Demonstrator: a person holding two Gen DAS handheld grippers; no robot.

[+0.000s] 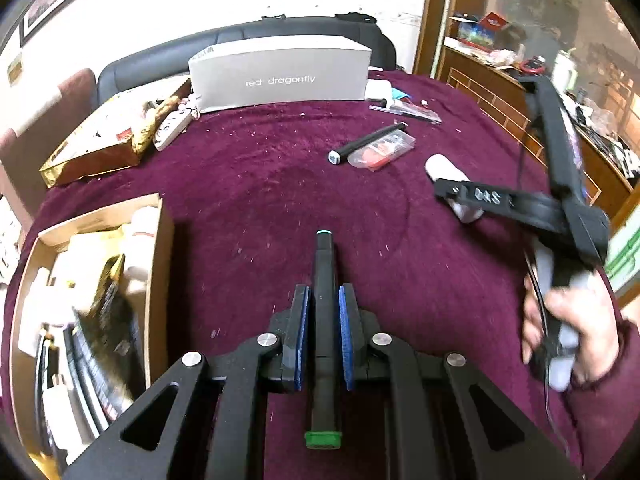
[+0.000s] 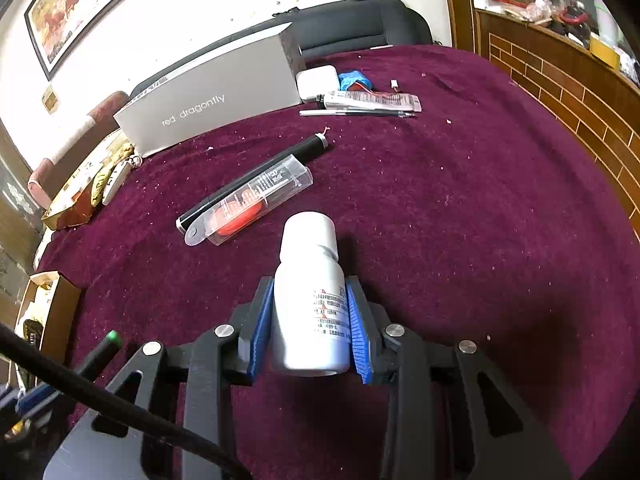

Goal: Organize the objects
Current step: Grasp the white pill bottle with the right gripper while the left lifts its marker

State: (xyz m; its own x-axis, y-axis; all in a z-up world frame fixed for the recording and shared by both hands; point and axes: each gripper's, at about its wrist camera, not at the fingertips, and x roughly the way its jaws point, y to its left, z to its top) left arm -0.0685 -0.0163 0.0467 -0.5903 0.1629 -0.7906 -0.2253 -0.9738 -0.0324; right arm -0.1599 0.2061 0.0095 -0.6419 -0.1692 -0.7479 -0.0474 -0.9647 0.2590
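My left gripper [image 1: 324, 300] is shut on a black marker [image 1: 325, 280] with a green rear cap, held above the purple cloth [image 1: 260, 184]. My right gripper [image 2: 310, 304] is shut on a white bottle [image 2: 308, 288] with a printed label, held above the cloth; it also shows in the left wrist view [image 1: 444, 168]. A brown cardboard box [image 1: 158, 264] full of items sits at the left. A black pen [image 2: 256, 176] and a clear plastic case [image 2: 248, 204] with a red item lie together mid-table.
A grey "red dragonfly" box [image 1: 280, 80] stands at the back. A gold bag [image 1: 96, 152] and a remote lie back left. A white square box [image 2: 318, 82], a tube and pens lie back right. A wooden shelf [image 2: 560, 88] borders the right.
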